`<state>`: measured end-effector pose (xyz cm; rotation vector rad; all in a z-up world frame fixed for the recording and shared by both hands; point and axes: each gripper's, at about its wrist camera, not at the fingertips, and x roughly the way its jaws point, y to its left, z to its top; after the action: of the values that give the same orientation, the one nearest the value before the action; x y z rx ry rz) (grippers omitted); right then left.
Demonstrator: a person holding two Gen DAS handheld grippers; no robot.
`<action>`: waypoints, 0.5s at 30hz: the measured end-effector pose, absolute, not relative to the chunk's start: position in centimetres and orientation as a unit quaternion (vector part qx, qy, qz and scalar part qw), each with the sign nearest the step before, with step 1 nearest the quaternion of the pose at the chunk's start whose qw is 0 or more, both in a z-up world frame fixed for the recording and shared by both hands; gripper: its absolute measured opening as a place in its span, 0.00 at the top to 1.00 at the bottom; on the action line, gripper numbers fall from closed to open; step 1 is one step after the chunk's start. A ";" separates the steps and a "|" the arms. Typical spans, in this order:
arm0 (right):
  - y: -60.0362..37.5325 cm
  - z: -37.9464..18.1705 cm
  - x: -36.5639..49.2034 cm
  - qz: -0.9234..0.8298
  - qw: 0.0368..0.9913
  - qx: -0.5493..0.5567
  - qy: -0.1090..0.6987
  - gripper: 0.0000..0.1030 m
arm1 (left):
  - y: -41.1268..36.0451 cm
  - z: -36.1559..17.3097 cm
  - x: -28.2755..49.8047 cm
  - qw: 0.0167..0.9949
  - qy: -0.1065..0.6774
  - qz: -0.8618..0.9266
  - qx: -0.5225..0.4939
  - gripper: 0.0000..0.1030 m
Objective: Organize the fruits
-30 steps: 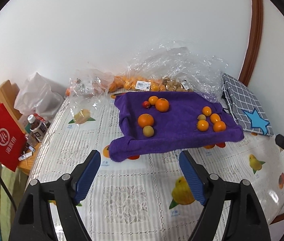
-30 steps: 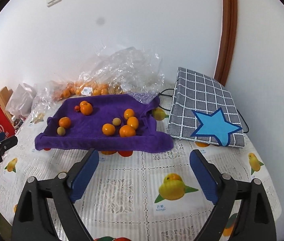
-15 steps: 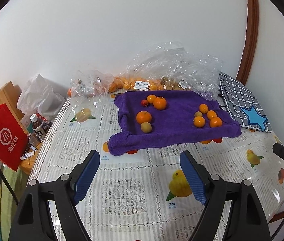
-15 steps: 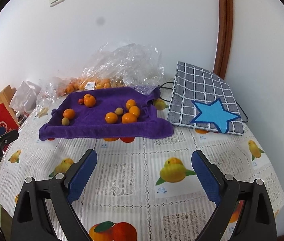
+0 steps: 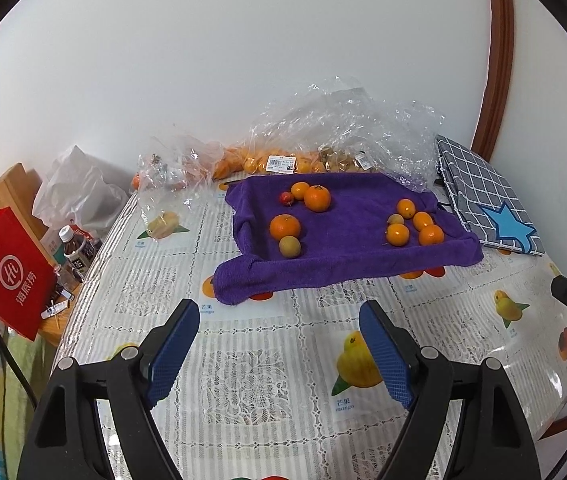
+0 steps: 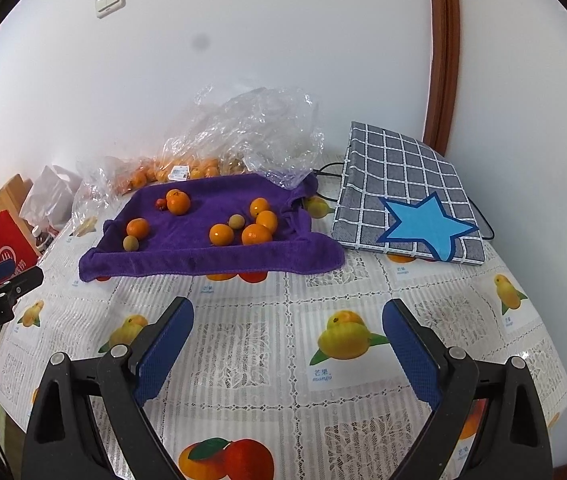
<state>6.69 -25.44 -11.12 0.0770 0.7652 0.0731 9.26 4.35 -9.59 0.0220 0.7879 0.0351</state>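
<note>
White wall behind, fruit-print tablecloth (image 5: 243,360) over the table. Purple towel (image 5: 347,240) was spread at the far half of the table, its near edge draped down in a fold.

Fruit was found on the towel in two clusters:
- Left cluster: large orange (image 5: 317,198) at the back, touching a smaller orange (image 5: 300,191), with a small red fruit (image 5: 285,198) just beside; nearer, another orange (image 5: 285,227) with a greenish-brown fruit (image 5: 289,246) touching its front.
- Right cluster: four small oranges (image 6: 257,235) packed close around a pale round fruit (image 6: 236,222).

Clear plastic bags (image 5: 347,128) with more oranges were seen against the wall behind the towel. Grey checked bag with a blue star (image 6: 407,204) was laid flat right of the towel, just beside it. Red paper bag (image 5: 7,276) and a bottle (image 5: 77,250) were noted off the table's left edge.

Left gripper (image 5: 279,346) was held above the tablecloth, near side of the towel, jaws spread wide, nothing between them. Right gripper (image 6: 287,344) was likewise held over the tablecloth, jaws wide apart and empty. Both were well apart from the fruit.
</note>
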 end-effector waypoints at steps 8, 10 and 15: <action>-25.3 -11.2 6.5 0.036 0.926 0.036 0.374 0.08 | 4.6 -9.7 9.3 0.923 0.384 0.017 0.010 0.21; -25.3 -11.2 6.5 0.036 0.926 0.036 0.373 0.08 | 4.7 -9.6 9.3 0.923 0.383 0.018 0.010 0.21; -25.4 -11.1 6.4 0.037 0.926 0.038 0.373 0.08 | 4.8 -9.6 9.3 0.924 0.383 0.019 0.010 0.21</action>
<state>6.43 -25.37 -11.14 0.0771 0.7641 0.0758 9.27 4.80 -9.58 0.0214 0.7854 0.0384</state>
